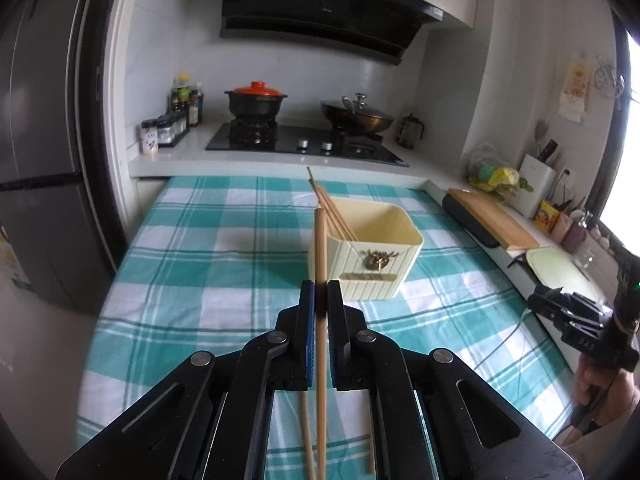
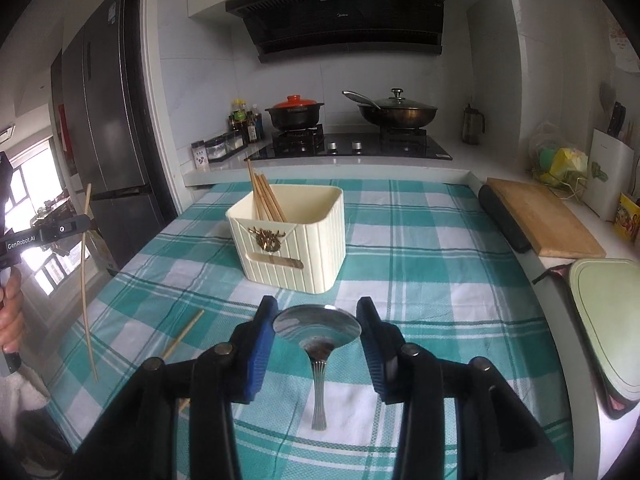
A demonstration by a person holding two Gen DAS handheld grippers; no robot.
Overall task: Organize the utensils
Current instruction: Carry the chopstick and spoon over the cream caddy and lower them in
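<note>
Our left gripper (image 1: 321, 296) is clamped on a chopstick (image 1: 320, 248) just short of the holder (image 1: 376, 272). Our right gripper (image 2: 317, 320), jaws apart, straddles the spoon (image 2: 318, 330) on the tablecloth (image 2: 420, 248).

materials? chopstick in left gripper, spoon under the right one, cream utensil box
Chopstick: likely bamboo or wood, matte tan, no shine.
Spoon: metal, probably stainless steel, polished; its bowl mirrors the room.
Box: looks like moulded plastic, cream, ribbed walls, gold-coloured emblem on the front.
</note>
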